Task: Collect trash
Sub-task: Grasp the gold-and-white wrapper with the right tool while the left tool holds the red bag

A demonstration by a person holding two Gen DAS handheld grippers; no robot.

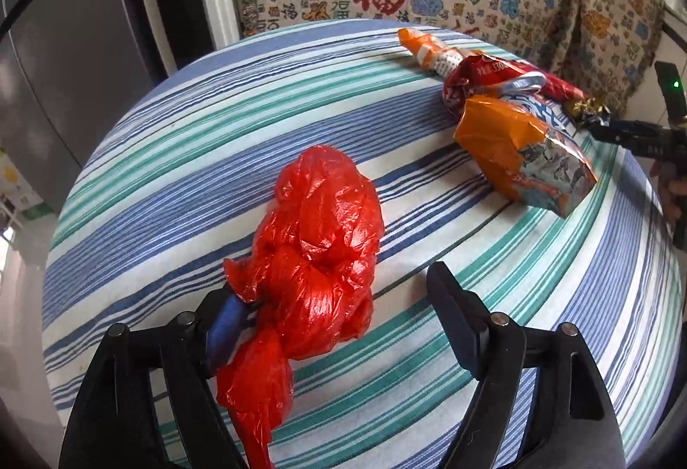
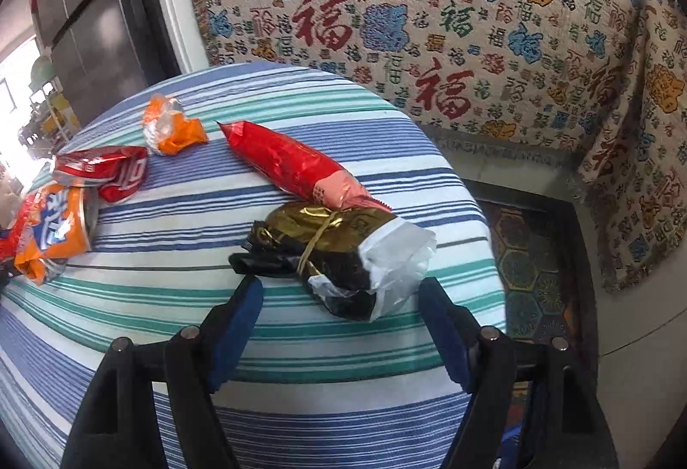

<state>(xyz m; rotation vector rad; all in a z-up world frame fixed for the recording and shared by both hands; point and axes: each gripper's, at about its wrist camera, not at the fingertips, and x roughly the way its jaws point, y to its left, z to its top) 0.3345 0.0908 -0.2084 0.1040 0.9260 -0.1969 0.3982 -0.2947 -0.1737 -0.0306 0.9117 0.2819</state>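
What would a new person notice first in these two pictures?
Probably the crumpled red plastic bag, lying on the striped tablecloth between the fingers of the open left gripper. Next, the black and gold packet just ahead of the open right gripper, with crushed cans further left. Behind the table hangs a cloth covered in colourful characters.

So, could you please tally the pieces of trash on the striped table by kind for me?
Crushed cans: 2 (red can, orange can)
Wrappers: 2 (red wrapper, orange wrapper)
Plastic bags: 1 (red plastic bag)
Tied bundles: 1 (gold-and-black bundle)
Total: 6
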